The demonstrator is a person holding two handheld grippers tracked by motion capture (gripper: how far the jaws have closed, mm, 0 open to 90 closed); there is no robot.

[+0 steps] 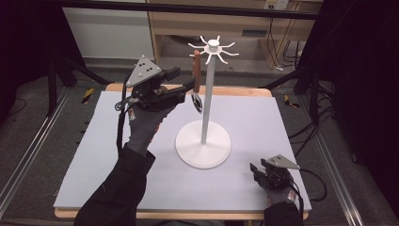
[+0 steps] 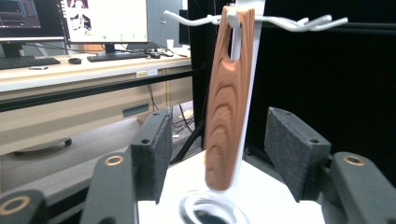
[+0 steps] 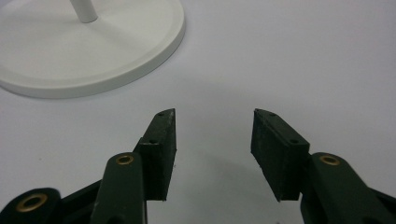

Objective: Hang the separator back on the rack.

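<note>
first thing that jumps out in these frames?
The tall white hook stand at mid-table, with a wooden-handled utensil hanging from one of its top hooks. The left gripper is raised at that handle: its fingers flank it, apart, with gaps on both sides. The right gripper sits low on the pale mat near the front right corner, with nothing between its fingers.

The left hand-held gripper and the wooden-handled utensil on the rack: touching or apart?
Apart. The left gripper view shows the wooden-handled utensil hanging between the left hand-held gripper pads with clear gaps either side.
</note>
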